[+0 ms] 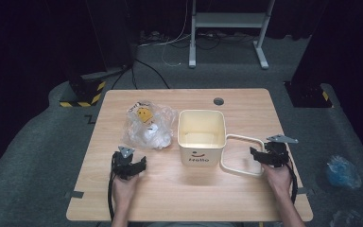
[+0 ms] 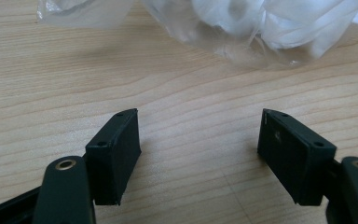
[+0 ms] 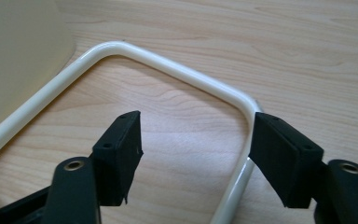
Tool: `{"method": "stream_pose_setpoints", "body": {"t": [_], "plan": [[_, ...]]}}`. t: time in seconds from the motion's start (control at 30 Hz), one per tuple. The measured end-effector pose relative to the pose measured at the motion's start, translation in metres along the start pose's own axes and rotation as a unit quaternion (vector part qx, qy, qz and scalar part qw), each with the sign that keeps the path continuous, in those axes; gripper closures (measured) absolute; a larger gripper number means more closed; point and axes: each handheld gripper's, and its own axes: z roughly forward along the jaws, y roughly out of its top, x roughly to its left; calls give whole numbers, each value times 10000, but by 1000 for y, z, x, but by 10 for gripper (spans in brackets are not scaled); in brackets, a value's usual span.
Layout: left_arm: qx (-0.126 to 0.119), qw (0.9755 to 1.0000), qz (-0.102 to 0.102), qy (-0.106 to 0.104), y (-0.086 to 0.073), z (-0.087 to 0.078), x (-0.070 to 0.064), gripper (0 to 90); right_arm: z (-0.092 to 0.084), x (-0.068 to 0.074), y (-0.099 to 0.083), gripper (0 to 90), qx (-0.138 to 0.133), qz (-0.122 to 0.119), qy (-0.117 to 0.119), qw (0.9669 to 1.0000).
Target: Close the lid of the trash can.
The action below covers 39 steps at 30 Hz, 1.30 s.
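Now right tongs (image 3: 196, 140) spread around bucket handle (image 3: 177, 70), not pinching; left tongs (image 2: 198, 140) spread over bare table (image 2: 191, 93).

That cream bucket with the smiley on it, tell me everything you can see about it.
The bucket is a cream, squarish, plastic-looking tub standing upright and open-topped near the middle of the wooden table; what shows of its inside looks empty. Its front carries a smiley and the word "Hello". A thin cream handle is folded down flat on the table to its right. The right gripper hovers at that handle, jaws apart, not gripping it. A crumpled clear plastic bag lies close at its left.
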Motion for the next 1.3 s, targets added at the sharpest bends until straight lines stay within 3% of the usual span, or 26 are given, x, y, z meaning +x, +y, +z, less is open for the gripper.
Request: {"method": "stream_pose_setpoints", "body": {"t": [0.27,0.6,0.77,1.3], "plan": [[1,10000,0,-2,0,0,0,292,-1,-9,7,421,-190,23,-80,9998],[1,10000,-2,-1,0,0,0,292,6,-15,14,479,-63,49,-67,9999],[1,10000,-2,-1,0,0,0,292,7,-20,16,528,-170,75,-81,9998],[2,10000,-1,-1,0,0,0,292,29,-31,10,589,86,142,-344,9993]]}}
